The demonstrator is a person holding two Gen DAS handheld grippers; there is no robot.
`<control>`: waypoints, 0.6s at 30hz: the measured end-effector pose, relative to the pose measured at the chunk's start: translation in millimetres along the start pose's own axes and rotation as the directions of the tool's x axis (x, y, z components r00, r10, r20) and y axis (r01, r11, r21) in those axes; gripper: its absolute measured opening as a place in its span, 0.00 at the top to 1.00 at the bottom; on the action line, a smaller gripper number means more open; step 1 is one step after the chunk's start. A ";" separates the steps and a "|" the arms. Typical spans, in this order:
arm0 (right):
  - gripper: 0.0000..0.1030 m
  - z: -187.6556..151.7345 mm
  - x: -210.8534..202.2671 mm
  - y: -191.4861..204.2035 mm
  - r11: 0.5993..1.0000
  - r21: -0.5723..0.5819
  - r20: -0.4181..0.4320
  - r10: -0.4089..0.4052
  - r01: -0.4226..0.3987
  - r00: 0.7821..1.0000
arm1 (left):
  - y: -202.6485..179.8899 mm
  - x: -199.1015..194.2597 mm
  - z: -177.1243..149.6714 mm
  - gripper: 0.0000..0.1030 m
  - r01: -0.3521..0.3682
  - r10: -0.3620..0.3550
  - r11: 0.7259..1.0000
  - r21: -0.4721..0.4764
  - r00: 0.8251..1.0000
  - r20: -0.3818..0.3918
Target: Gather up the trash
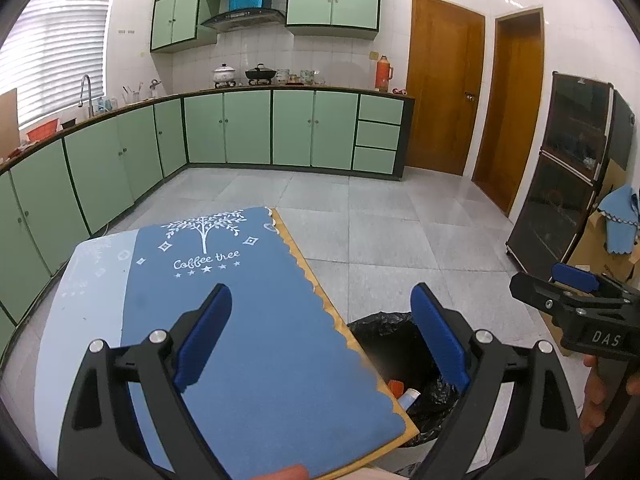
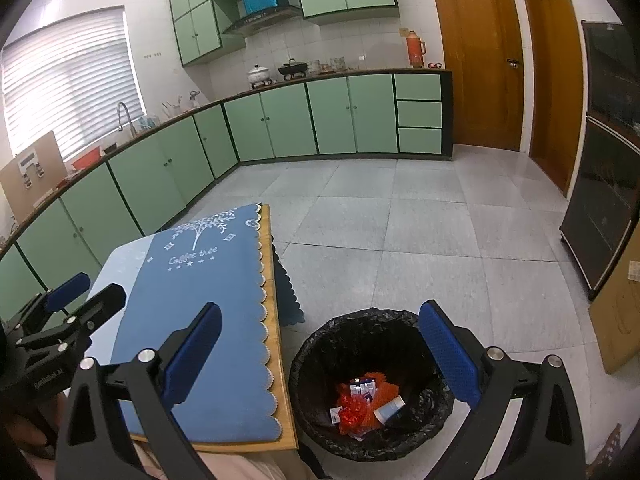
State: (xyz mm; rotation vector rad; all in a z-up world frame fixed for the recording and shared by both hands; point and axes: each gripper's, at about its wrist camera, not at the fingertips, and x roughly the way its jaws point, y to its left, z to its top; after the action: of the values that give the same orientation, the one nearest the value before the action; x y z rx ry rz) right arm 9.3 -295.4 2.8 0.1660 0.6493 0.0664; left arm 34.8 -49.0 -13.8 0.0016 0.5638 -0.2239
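Note:
A bin with a black liner (image 2: 320, 344) stands on the floor right of the table; it also shows in the left wrist view (image 1: 376, 328). Inside lie red wrappers (image 2: 352, 412), small blue-and-white packets (image 2: 362, 388) and a white tube (image 2: 388, 408). My right gripper (image 2: 320, 356) is open and empty, above the bin's near edge and the table's right side. My left gripper (image 1: 324, 332) is open and empty over the table's right edge; it shows from the side in the right wrist view (image 2: 96, 296). The right gripper shows in the left wrist view (image 1: 560, 284).
The wooden table carries a blue "Coffee tree" cloth (image 2: 208, 288) and a pale cloth (image 1: 80, 320). Green cabinets (image 1: 248, 128) line the left and far walls. A dark glass cabinet (image 1: 568, 168) and cardboard (image 2: 620, 312) stand right. Grey tiled floor (image 2: 400, 232) lies beyond.

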 end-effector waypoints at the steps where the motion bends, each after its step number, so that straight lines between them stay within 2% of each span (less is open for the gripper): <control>1: 0.06 0.0 -0.5 -0.4 1.000 0.001 0.000 0.001 -0.001 1.000 | 0.3 -0.4 0.0 0.15 -0.002 0.002 1.000 0.000 1.000 0.002; 18: 0.06 1.3 -0.3 0.6 1.000 -0.001 -0.001 0.007 -0.007 1.000 | 3.9 -1.1 1.3 0.15 -0.001 0.001 1.000 -0.011 1.000 0.002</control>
State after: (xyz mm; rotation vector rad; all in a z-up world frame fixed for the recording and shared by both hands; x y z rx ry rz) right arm 9.8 -295.0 4.1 0.1674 0.6495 0.0734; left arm 35.4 -45.1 -12.4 -0.0094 0.5635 -0.2195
